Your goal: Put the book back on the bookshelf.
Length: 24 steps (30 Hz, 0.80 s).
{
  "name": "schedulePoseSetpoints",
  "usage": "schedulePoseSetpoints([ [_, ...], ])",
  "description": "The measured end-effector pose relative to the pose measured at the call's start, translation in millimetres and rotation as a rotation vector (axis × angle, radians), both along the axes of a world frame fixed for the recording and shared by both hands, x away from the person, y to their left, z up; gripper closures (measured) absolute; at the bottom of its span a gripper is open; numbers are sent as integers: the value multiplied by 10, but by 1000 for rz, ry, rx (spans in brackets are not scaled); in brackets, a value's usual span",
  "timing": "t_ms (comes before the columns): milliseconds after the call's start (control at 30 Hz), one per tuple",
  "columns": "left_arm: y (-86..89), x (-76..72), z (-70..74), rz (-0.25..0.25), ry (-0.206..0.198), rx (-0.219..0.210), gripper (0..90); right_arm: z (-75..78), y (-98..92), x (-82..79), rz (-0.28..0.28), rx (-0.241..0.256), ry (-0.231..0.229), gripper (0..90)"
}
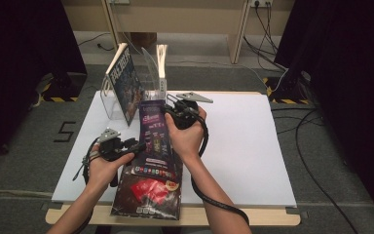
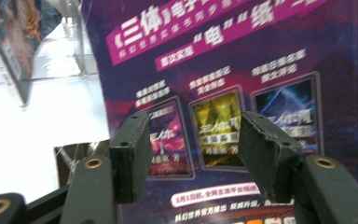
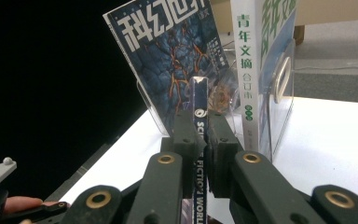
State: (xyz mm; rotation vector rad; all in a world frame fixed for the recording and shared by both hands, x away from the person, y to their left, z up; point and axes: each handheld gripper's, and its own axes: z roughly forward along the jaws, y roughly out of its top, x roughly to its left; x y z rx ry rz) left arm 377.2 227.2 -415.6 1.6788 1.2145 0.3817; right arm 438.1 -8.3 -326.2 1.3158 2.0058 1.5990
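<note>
My right gripper [image 1: 175,111] pinches the purple magazine [image 1: 155,136] mid-frame, by the clear rack [image 1: 108,105]. Left gripper [image 2: 193,154] jaws wide, nothing held. Mag is floppy & could bend, miss the slot.

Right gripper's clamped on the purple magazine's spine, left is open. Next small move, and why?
Probably ease the purple magazine forward into the gap of the clear rack, between the blue-cover magazine and the white-spined volume. The right gripper pinches its spine, which already points at that gap, while the left gripper is open beside the cover, gripping nothing.
</note>
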Motion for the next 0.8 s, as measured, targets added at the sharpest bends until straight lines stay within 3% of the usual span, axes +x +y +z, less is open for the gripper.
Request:
schedulePoseSetpoints([
  [233, 76, -27, -57, 15, 11, 9, 432, 21, 34, 6, -6, 4, -19, 845],
  [600, 224, -128, -272, 52, 53, -4, 433, 74, 102, 16, -9, 8, -55, 845],
  [800, 228, -141, -268, 54, 48, 6, 433, 109, 125, 31, -11, 13, -65, 845],
])
